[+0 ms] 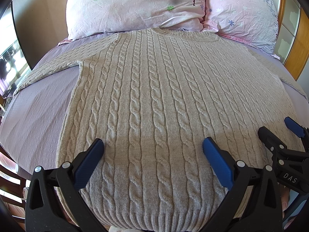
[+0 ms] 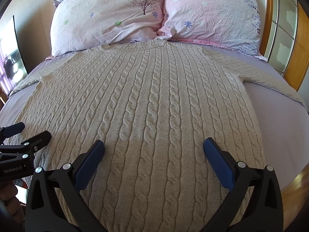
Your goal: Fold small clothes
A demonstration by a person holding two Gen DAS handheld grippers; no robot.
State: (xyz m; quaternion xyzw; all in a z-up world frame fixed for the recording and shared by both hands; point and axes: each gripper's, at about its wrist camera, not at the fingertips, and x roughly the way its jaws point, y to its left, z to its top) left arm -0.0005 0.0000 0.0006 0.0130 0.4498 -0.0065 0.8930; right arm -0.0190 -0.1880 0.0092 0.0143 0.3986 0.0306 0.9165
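Note:
A beige cable-knit sweater [image 1: 154,96] lies flat on the bed, collar toward the pillows, both sleeves spread out sideways; it also shows in the right wrist view [image 2: 150,106]. My left gripper [image 1: 153,145] is open and empty, hovering over the sweater's lower part near the ribbed hem. My right gripper [image 2: 154,145] is open and empty over the sweater's lower right part. The right gripper also shows at the right edge of the left wrist view [image 1: 278,129], and the left gripper at the left edge of the right wrist view [image 2: 29,130].
The bed has a lilac sheet [image 1: 38,104], also seen in the right wrist view [image 2: 280,112]. Two pink floral pillows [image 1: 135,7] [image 2: 210,13] lie at the head. A wooden headboard frame [image 2: 301,44] stands at the right. A dark-framed panel [image 1: 21,38] leans at the left wall.

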